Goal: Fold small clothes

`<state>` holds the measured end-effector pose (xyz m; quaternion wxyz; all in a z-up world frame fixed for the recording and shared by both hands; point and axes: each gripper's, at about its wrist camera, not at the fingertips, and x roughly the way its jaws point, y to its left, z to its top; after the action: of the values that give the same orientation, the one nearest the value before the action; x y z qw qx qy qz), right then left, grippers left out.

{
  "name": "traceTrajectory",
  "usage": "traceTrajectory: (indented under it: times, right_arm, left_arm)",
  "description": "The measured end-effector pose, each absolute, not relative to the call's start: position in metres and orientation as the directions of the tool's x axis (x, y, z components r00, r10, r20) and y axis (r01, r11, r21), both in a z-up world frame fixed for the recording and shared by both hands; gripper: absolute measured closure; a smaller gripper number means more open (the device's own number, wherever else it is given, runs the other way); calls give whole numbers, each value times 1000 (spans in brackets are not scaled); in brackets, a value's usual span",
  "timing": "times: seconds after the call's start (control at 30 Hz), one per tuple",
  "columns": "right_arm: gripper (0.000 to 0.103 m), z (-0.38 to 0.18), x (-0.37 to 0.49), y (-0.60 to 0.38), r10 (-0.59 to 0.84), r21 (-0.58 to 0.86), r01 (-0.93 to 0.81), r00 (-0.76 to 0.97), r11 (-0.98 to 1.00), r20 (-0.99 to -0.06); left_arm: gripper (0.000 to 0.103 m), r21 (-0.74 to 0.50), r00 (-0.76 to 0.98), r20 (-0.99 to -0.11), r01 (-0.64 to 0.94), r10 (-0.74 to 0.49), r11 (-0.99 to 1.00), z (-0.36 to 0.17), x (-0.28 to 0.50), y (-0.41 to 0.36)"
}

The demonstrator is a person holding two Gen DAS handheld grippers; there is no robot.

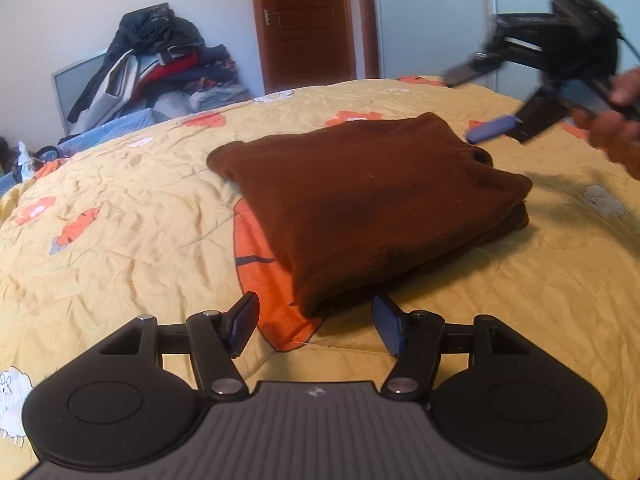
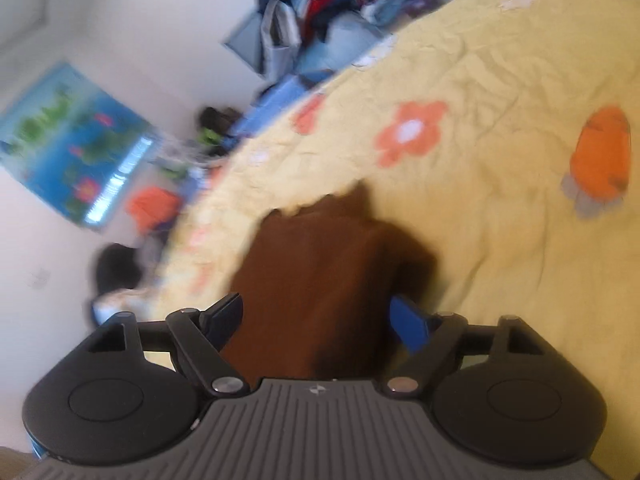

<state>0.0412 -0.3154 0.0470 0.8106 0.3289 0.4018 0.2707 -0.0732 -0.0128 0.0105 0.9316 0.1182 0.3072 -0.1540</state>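
- Left wrist view: a brown folded garment (image 1: 372, 204) is seen lying flat on a yellow quilt (image 1: 120, 216) with orange flowers and white sheep on it.
- The left gripper (image 1: 316, 326) is held low, just in front of the near corner of the garment. Its two blue pads are spread apart and nothing is gripped between them.
- The right gripper (image 1: 480, 100) is seen blurred at the top right, above the far side of the garment. It is held by a hand (image 1: 612, 128). Its fingers are spread wide and nothing is held in them.
- A pile of clothes (image 1: 160, 64) is heaped by the wall beyond the bed, and a brown door (image 1: 304, 20) is seen behind.
- Right wrist view: the picture is tilted and blurred. The right gripper (image 2: 320, 322) is seen with its fingers wide apart. The brown garment (image 2: 320, 280) is seen below and between them, but it is not pinched by the pads.
- The garment is laid on the quilt (image 2: 500, 80). A blue poster (image 2: 72, 140) is seen on the white wall, and the clothes pile (image 2: 320, 4) is at the top.
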Motion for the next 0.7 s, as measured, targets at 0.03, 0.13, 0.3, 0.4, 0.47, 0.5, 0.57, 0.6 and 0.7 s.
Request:
traceTrajectory:
  times: [0.03,0.13,0.3,0.4,0.47,0.5,0.57,0.6,0.7]
  right_arm:
    - [25,48,33,-312,720,755,-184,502,630,-478]
    - [38,44,14,-291,690,677,-219,442,702,-573]
    - [73,34,8,-263,661,608,-269,395,747,-638]
    - [84,33,11,-269,649,588,-281,397,759,-648]
    - [87,24,12,-282,651,602,-258,395,756,-648]
    - [88,18,11,-286,669,624,-254,387,739,-635]
    - [86,15,5,-284,673,624,-264,393,735,-627]
    - [75,17,3,-281,668,618,-268,402,739,-626]
    - [36,28,-3,-291,703,681,-230,413,695,-579]
  left_arm:
    - [41,128,771,-602,347,-205,929,10,-71,-13]
    - [51,128,775,-606,316,-178,940,8,-61,-16]
    - [84,121,781,-596,316,-186,941,8,-51,-29]
    - [91,74,768,-608,307,-201,949,8,-49,-17]
    - [92,58,762,-612,310,-211,949,5,-51,-10]
    - [92,60,762,-612,312,-212,948,5,-53,-10]
    - [90,47,751,-616,337,-239,940,8,-56,-11]
    - [88,14,741,-617,345,-263,939,12,-58,-7]
    - [70,-224,677,-607,356,-416,907,27,-65,24]
